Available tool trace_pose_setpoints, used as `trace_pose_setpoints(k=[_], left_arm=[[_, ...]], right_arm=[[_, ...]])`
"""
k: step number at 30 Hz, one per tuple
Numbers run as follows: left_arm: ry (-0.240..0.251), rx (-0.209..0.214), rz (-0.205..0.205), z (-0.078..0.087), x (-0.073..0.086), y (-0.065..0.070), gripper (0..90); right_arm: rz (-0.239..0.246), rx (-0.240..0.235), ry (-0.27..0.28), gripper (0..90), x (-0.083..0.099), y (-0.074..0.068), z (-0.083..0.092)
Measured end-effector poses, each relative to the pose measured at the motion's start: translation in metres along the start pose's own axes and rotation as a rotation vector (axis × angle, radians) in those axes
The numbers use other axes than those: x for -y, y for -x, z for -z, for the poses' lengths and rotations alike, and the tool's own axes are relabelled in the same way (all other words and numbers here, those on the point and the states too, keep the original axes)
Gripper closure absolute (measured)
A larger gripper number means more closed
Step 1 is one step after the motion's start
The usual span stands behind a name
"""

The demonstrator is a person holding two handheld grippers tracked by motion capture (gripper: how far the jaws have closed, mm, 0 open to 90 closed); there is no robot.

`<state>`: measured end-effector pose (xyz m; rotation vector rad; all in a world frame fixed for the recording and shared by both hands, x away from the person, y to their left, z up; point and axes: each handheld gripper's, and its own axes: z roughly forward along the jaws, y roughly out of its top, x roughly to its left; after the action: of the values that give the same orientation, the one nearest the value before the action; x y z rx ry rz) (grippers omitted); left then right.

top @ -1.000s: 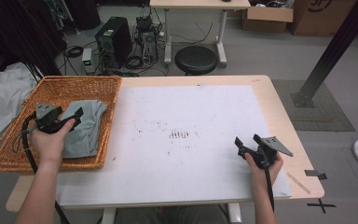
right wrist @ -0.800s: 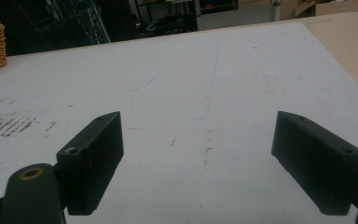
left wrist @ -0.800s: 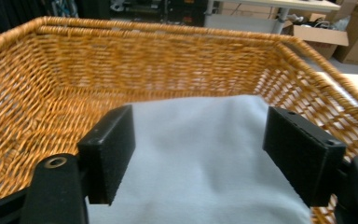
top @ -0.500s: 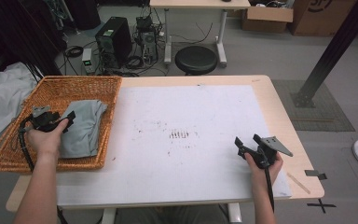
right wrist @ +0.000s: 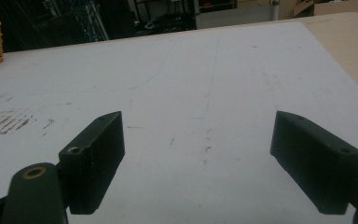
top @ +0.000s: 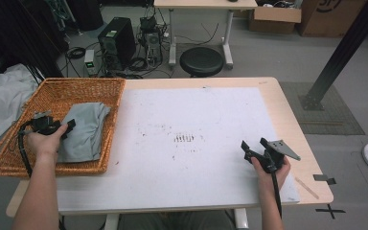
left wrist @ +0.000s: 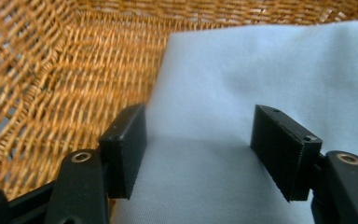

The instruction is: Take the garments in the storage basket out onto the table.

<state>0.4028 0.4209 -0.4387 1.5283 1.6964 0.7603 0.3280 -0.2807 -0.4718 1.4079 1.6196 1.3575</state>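
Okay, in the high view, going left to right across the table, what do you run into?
Wicker basket → left gripper → grey cloth in the basket → white mat with dark smudges → right gripper → bare wooden table edge.

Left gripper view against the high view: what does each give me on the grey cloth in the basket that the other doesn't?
Left gripper view alone: the left gripper has been closing; its jaws straddle the grey cloth, with a gap between the pads and the fabric.

High view alone: the whole wicker basket at the table's left, and the right gripper open over the white mat, far from the cloth.

Both: the cloth lying inside the basket, with the left gripper at its edge.
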Motion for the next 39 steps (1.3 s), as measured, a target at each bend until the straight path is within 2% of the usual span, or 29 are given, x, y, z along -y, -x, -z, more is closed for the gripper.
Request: trace_pose_setpoints(k=[6,10,12,18,25,27,29,32,34,35,36,37,39], left_arm=[[-0.031,0.028,-0.012,-0.0033,0.0010,-0.0022,45.5],[-0.025,0.033,0.028,-0.0047,0.0015,-0.0062,45.1],[-0.023,0.019,0.031,-0.0051,0.0013,-0.0085,40.2],[-0.027,0.038,0.031,-0.0060,0.0026,-0.0104,45.3],[-0.016,0.045,0.003,-0.0036,0.0017,-0.0087,76.2],[-0.015,0.042,0.005,-0.0030,0.0012,-0.0082,82.2],[-0.014,0.047,0.013,-0.0020,0.0000,-0.0068,83.9],[-0.010,0.046,0.025,-0.0015,-0.0003,-0.0071,84.7],[-0.010,0.044,0.017,-0.0021,0.0004,-0.0076,84.0],[-0.010,0.014,-0.003,-0.0033,0.0009,-0.0077,80.7],[-0.010,0.014,-0.003,-0.0033,0.0009,-0.0077,69.5],[-0.025,-0.016,0.000,-0.0055,0.0017,-0.0079,59.5],[-0.024,-0.013,0.010,-0.0057,0.0019,-0.0082,55.4]], right_arm=[[0.000,-0.002,0.001,17.8,0.0000,0.0001,0.0000],[0.000,-0.003,0.001,17.7,0.0000,0.0001,0.0001],[-0.002,-0.005,0.002,17.7,0.0001,0.0001,0.0003],[0.001,-0.005,-0.003,18.0,-0.0002,0.0002,-0.0003],[0.005,-0.005,-0.003,18.8,-0.0001,-0.0001,-0.0002],[0.006,-0.006,-0.003,19.4,-0.0001,-0.0001,-0.0002],[0.007,-0.006,-0.003,19.4,-0.0001,-0.0001,-0.0003],[0.004,-0.007,-0.001,19.3,0.0000,0.0000,-0.0001],[0.004,-0.008,-0.002,19.3,-0.0001,0.0002,-0.0002],[0.004,-0.007,-0.001,19.3,0.0000,0.0001,-0.0001],[0.004,-0.007,-0.001,19.3,0.0000,0.0001,-0.0001],[0.003,-0.009,-0.002,19.3,-0.0001,0.0002,-0.0002],[0.003,-0.009,-0.001,19.2,0.0000,0.0001,-0.0001]])
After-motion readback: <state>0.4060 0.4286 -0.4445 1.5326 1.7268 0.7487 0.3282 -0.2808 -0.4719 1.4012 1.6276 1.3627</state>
